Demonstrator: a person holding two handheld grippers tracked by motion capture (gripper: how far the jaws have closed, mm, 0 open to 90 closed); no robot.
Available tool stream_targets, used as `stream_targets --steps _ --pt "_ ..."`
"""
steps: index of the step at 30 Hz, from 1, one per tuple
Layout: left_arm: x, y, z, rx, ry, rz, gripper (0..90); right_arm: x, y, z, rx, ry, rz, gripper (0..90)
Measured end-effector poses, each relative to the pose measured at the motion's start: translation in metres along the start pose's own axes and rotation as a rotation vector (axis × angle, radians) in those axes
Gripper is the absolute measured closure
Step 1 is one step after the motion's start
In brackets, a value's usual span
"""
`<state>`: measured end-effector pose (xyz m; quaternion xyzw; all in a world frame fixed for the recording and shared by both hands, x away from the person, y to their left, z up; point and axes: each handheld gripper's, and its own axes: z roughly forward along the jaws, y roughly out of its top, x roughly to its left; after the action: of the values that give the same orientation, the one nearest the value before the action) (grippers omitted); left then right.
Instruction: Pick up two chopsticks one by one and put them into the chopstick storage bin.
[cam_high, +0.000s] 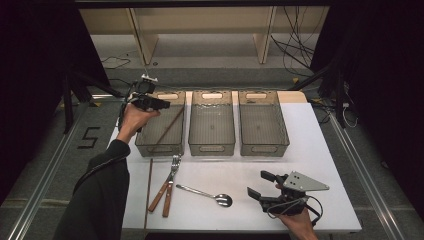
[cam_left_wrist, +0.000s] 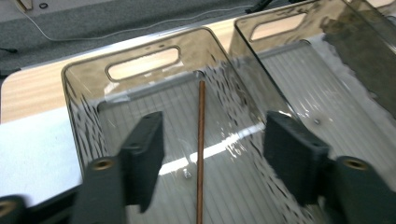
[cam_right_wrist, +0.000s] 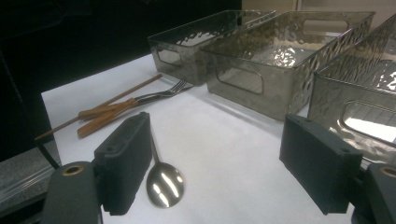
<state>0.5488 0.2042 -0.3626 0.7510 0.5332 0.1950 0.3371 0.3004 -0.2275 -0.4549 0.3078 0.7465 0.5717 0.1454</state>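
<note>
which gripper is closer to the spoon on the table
Right. The right gripper sits open on the table just beside the spoon. The left gripper hangs open over the leftmost bin, far behind the spoon.

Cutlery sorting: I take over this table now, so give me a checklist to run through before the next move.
1. Chopstick in the left bin: ok, it lies inside, leaning toward a corner.
2. Left claw let go: ok, jaws stand apart on either side of the chopstick, neither pad touching it.
3. Second chopstick reachable: ok, flat on the table near its left edge.
4. Two forks easy to take singly: not ok, they lie against each other.
5. Spoon free: ok, alone on the table before the open right claw.
6. Middle bin and right bin ready: ok, nothing inside.
</note>
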Motion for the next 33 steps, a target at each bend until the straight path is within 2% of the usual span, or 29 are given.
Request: stream_targets --steps 2,3,8,12,15,18,23,26,28,30,33 --pt "-0.002 -0.002 -0.007 0.017 -0.006 0.002 31.9 0.0 0.0 0.0 0.002 0.0 0.0 25.8" --pt "-0.002 -0.004 -0.012 0.01 -0.004 -0.009 30.4 0.0 0.0 0.0 0.001 -0.001 0.0 25.8" --pt "-0.008 -0.016 -0.041 0.003 -0.052 -0.06 25.4 0.001 0.0 0.001 0.001 -0.003 0.003 25.8" --pt "-0.013 -0.038 -0.059 -0.002 -0.027 -0.075 24.3 0.002 0.001 -0.001 -0.004 0.001 -0.004 25.8" --pt "-0.016 -0.06 -0.07 -0.026 -0.06 -0.103 24.0 0.003 0.001 -0.001 -0.002 0.001 -0.006 25.8" --pt "-0.02 -0.085 -0.076 -0.034 -0.068 -0.118 23.7 0.002 0.001 -0.001 0.002 0.007 -0.003 25.7" --pt "-0.028 -0.118 -0.074 0.001 -0.05 -0.112 23.8 0.003 0.001 0.0 0.002 0.007 -0.006 25.7" --pt "-0.028 -0.129 -0.079 -0.016 -0.047 -0.129 23.8 0.003 0.001 0.001 0.001 0.006 -0.006 25.7" --pt "-0.029 -0.132 -0.08 0.001 -0.034 -0.114 23.8 0.003 0.001 0.001 0.001 0.005 -0.005 25.7" --pt "-0.029 -0.136 -0.083 0.001 -0.033 -0.116 23.7 0.003 0.001 0.0 0.002 0.005 -0.008 25.7" --pt "-0.03 -0.146 -0.084 0.036 -0.018 -0.111 23.7 0.004 0.001 0.0 0.004 0.004 -0.011 25.7"
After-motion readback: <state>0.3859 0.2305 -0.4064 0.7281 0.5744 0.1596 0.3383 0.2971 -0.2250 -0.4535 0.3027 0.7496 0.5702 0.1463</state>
